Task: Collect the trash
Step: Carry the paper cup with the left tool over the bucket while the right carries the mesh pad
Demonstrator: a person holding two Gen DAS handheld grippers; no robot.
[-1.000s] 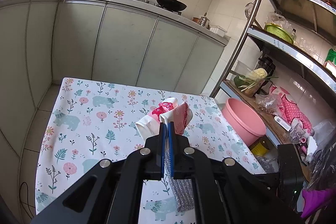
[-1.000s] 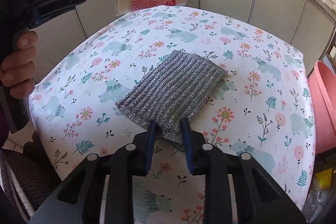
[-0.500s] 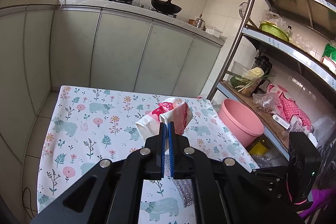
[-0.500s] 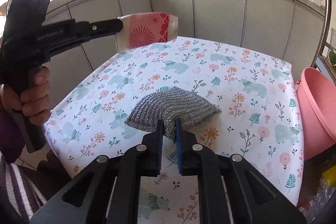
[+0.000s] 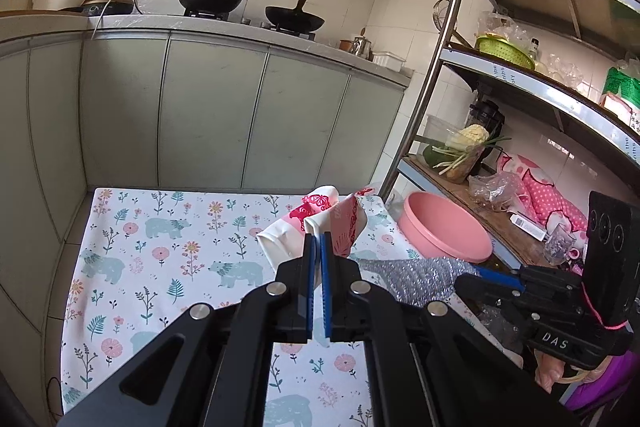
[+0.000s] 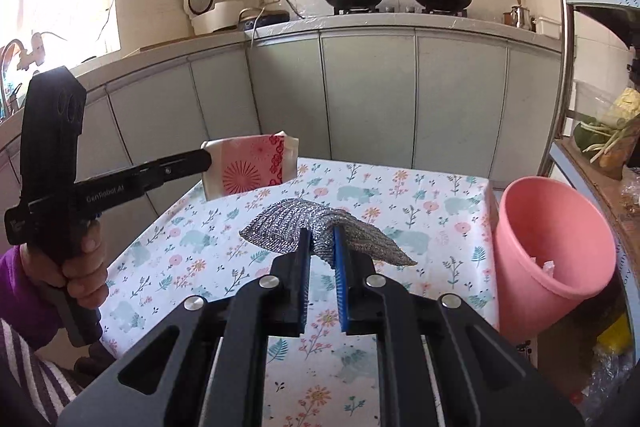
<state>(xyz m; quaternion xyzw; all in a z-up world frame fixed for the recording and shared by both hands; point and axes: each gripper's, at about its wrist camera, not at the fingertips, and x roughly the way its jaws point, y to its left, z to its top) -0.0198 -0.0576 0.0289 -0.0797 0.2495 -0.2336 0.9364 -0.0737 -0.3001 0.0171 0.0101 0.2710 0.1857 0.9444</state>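
Observation:
My left gripper [image 5: 318, 241] is shut on a flattened pink and white paper cup [image 5: 320, 223] and holds it above the floral tablecloth [image 5: 168, 239]. The cup also shows in the right wrist view [image 6: 250, 171], at the tip of the left gripper [image 6: 206, 159]. My right gripper [image 6: 320, 237] is shut on a silver scouring pad [image 6: 288, 223] and holds it in the air above the table. The pad [image 5: 416, 275] and the right gripper [image 5: 480, 273] show at the right of the left wrist view. A pink bin [image 6: 552, 251] stands by the table's right edge.
Grey kitchen cabinets [image 5: 208, 115] run behind the table, with woks on the counter. A metal shelf rack [image 5: 540, 95] with vegetables and bags stands at the right, beside the pink bin [image 5: 444, 231]. A small scrap lies inside the bin.
My right gripper has closed on the silver pad and lifted it off the table. Both grippers have risen, and the left one still holds the cup.

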